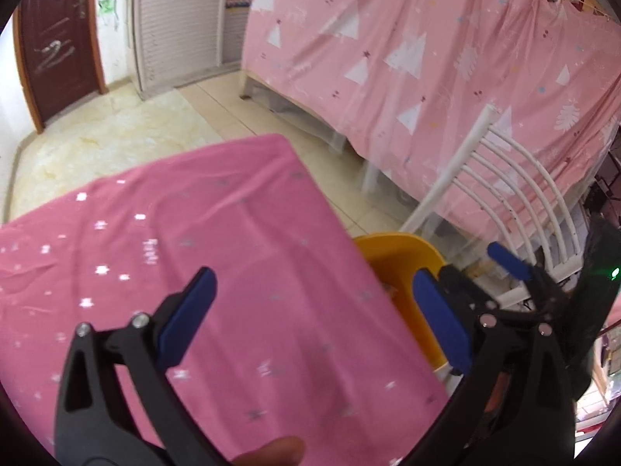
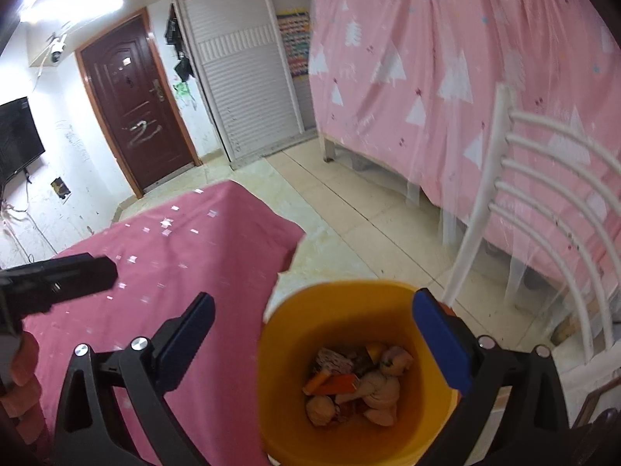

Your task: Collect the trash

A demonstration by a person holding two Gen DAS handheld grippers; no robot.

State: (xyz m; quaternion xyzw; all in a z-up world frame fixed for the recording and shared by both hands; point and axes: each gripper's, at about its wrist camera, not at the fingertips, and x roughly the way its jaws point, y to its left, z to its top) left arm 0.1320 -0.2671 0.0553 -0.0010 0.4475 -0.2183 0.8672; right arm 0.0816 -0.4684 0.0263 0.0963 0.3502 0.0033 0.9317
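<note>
Yellow smooth plastic forms the round bin (image 2: 357, 380), which stands on the floor just beside the right edge of the table, covered by a pink star-printed cloth (image 1: 194, 272). Crumpled paper and orange wrappers, the trash (image 2: 357, 384), lie at its bottom. Both the left gripper (image 1: 314, 322) and the right gripper (image 2: 314, 334) are spread wide, holding nothing.
</note>
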